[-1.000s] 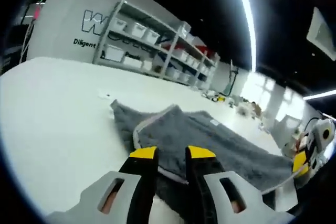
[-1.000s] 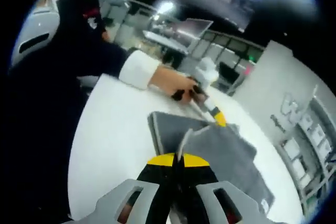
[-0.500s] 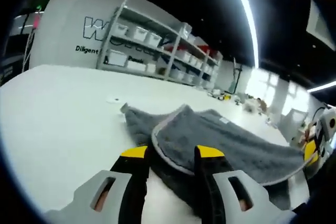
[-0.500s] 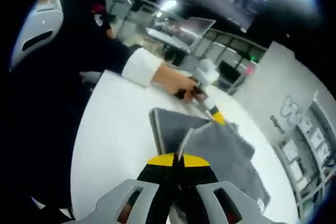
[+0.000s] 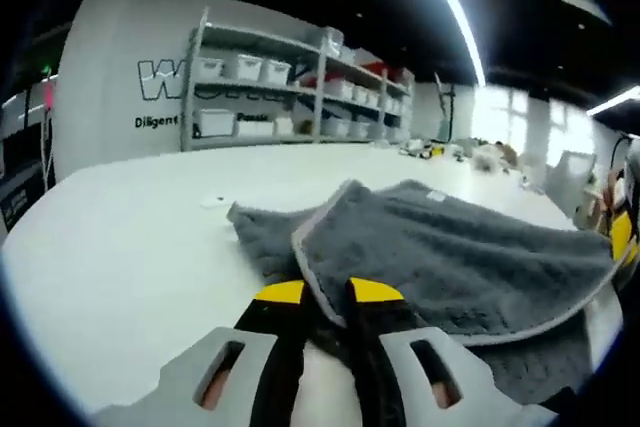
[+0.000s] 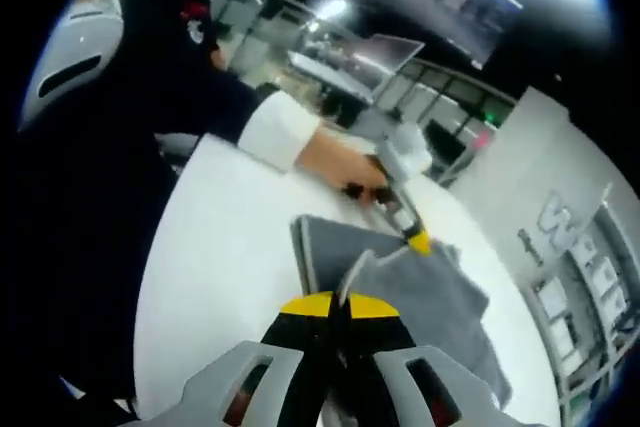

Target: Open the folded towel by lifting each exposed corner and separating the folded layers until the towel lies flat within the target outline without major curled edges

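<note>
A grey towel [image 5: 450, 247] with a pale hem lies folded on the white table [image 5: 120, 237]. Its top layer is raised off the layer beneath. In the left gripper view my left gripper [image 5: 327, 297] has the hem of that top layer between its yellow-tipped jaws, which stand close together. The right gripper [image 5: 620, 237] shows at the right edge, at the far end of the same layer. In the right gripper view my right gripper [image 6: 338, 305] is shut on the towel [image 6: 440, 292] at its hem. A hand [image 6: 345, 162] holds the left gripper [image 6: 418, 240] at the towel's far corner.
Shelving [image 5: 290, 77] with white bins stands against the far wall behind the table. A small white tag [image 5: 213, 202] lies on the table beyond the towel. The person in dark clothes [image 6: 120, 147] stands at the table's edge [image 6: 160, 277].
The left gripper's jaws spread half a second ago and have now narrowed on the hem. The top layer sits higher and flatter. The right gripper has kept its grip.
</note>
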A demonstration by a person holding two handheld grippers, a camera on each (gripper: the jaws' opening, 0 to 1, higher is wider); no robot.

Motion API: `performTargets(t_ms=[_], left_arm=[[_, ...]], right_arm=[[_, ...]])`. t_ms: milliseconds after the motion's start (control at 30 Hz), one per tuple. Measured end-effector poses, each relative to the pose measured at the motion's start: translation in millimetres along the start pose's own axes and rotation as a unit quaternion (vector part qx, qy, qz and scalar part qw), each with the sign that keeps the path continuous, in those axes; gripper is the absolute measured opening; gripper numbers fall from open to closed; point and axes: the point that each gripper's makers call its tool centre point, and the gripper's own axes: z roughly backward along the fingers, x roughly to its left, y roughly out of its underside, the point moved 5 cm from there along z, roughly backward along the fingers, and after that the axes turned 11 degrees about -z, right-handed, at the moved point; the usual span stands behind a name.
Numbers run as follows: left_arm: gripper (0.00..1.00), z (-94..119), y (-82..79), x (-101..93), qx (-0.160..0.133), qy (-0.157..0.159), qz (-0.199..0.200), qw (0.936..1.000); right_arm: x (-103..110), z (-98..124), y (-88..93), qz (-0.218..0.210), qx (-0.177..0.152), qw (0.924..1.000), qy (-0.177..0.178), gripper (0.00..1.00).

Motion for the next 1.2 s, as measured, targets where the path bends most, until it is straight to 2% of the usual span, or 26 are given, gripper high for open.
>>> performTargets(t_ms=[67, 167, 200, 300, 433, 467, 533, 667, 800, 1133, 1200], left_arm=[[0.04, -0.5, -3.1, 3.3, -0.005, -0.01, -0.015, 0.9998], [0.04, -1.3, -4.4, 10.6, -0.005, -0.021, -0.006, 0.9997], [0.03, -0.7, -5.9, 14.7, -0.011, -0.026, -0.005, 0.9996], [0.03, 2.0, -13.7, 24.0, -0.027, -0.035, -0.005, 0.999], [0.02, 6.2, -26.3, 35.7, -0.059, -0.037, 0.001, 0.9976], [0.02, 8.5, -33.1, 49.5, -0.071, -0.037, -0.005, 0.9968], [0.02, 10.7, -38.0, 54.5, -0.074, -0.042, -0.012, 0.9963], [0.02, 12.4, -47.3, 64.6, -0.087, -0.041, -0.008, 0.9954], [0.02, 9.7, -51.7, 72.7, -0.099, -0.037, -0.016, 0.9942], [0.02, 13.9, -50.9, 93.9, -0.115, -0.03, 0.002, 0.9929], [0.02, 15.5, -47.0, 95.1, -0.108, -0.026, 0.009, 0.9937]], right_arm=[[0.1, -2.2, -3.4, 0.0, -0.003, 1.0, 0.0, 0.0], [-0.9, -8.7, -12.0, -0.019, -0.014, 0.9997, 0.001, 0.0], [-1.6, -11.5, -15.0, -0.037, -0.017, 0.9992, 0.002, 0.0], [-3.8, -16.3, -23.3, -0.046, -0.024, 0.9987, 0.006, 0.0], [-7.5, -21.6, -38.3, -0.067, -0.047, 0.9963, 0.026, 0.0], [-11.0, -22.2, -44.4, -0.067, -0.063, 0.9948, 0.044, 0.0], [-13.6, -24.8, -54.2, -0.062, -0.085, 0.9926, 0.061, 0.0], [-19.3, -35.1, -70.2, -0.08, -0.102, 0.9882, 0.083, 0.0], [-18.3, -51.3, -81.3, -0.087, -0.108, 0.9872, 0.079, 0.0], [-1.2, -96.7, -101.5, -0.101, -0.125, 0.9847, 0.066, 0.0], [4.6, -109.1, -102.3, -0.1, -0.116, 0.9873, 0.044, 0.0]])
